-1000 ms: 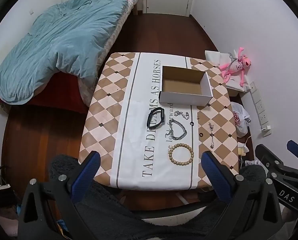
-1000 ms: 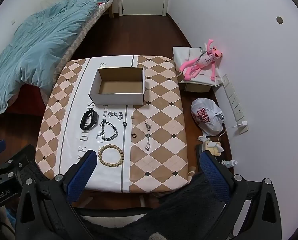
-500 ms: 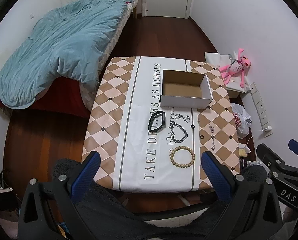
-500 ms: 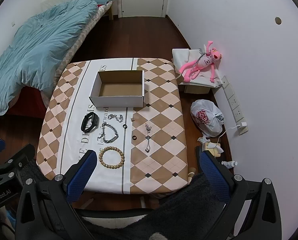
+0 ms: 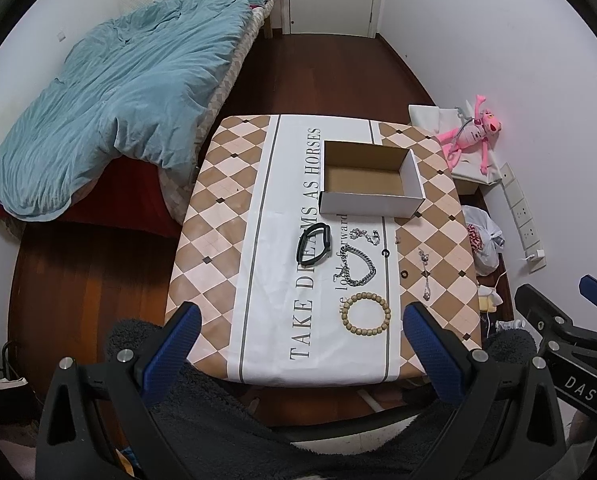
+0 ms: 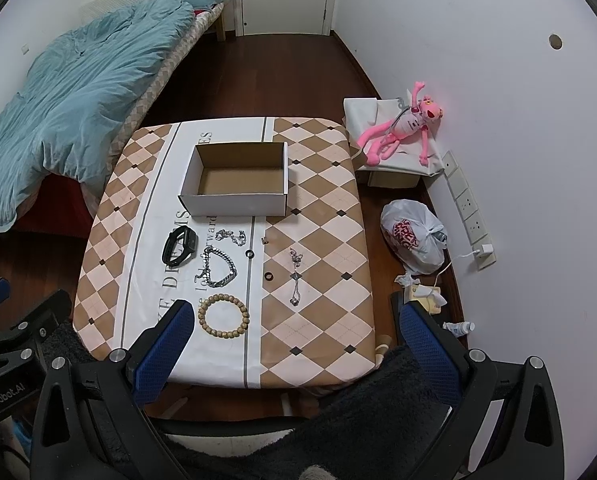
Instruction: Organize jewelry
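Checkered brown-and-white tablecloth table (image 5: 218, 208) lies ahead of both jaws. White open cardboard box (image 5: 368, 204) sits far ahead, empty. Wooden bead bracelet (image 5: 365, 314) sits nearest, between left gripper (image 5: 302, 342) jaws; black band (image 5: 313, 243), silver chain (image 5: 356, 266) beyond. Left and right gripper (image 6: 294, 340) both released, holding nothing.

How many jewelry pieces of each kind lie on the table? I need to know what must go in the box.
Bead bracelet: 1
Black band: 1
Silver chains: 3
Black rings: 2
Tiny piece, too small to identify: 1
Total: 8, all outside the empty box.
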A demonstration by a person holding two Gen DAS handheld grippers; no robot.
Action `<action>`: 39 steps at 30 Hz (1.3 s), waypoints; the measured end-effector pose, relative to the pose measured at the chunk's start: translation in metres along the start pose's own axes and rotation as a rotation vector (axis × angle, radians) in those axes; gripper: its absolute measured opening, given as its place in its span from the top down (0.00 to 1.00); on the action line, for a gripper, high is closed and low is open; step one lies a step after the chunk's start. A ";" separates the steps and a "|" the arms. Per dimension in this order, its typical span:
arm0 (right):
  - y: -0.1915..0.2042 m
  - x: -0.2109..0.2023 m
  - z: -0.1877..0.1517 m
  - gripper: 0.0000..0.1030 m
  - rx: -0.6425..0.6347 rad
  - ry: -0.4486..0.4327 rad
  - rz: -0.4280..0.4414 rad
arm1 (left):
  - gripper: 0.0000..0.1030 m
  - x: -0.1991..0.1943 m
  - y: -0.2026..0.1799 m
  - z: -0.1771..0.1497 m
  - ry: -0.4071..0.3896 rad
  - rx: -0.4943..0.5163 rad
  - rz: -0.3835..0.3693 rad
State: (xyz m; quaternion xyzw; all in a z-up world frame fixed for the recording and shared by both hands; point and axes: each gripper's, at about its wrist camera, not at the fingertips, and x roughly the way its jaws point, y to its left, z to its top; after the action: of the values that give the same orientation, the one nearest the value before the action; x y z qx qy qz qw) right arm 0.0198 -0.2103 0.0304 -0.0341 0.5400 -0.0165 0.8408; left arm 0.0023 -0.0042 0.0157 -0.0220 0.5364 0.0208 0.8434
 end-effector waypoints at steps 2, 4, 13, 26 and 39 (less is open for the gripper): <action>0.000 0.000 0.000 0.00 0.001 0.002 0.000 | 0.00 0.000 0.000 0.000 0.002 0.001 -0.002; 0.000 -0.001 0.000 0.00 0.002 0.001 -0.003 | 0.00 0.000 -0.001 0.001 0.002 0.006 -0.001; -0.003 -0.004 0.003 0.00 0.005 -0.006 -0.005 | 0.00 -0.003 -0.004 0.001 -0.005 0.010 -0.005; -0.005 -0.007 0.003 0.00 0.011 -0.013 -0.006 | 0.00 -0.005 -0.005 0.003 -0.011 0.010 -0.005; -0.009 -0.013 0.005 0.00 0.011 -0.022 -0.017 | 0.00 -0.009 -0.011 0.008 -0.013 0.009 -0.014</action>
State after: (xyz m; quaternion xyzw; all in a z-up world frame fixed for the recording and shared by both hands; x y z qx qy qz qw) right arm 0.0192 -0.2187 0.0448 -0.0341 0.5302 -0.0264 0.8468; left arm 0.0063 -0.0150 0.0273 -0.0215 0.5309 0.0127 0.8470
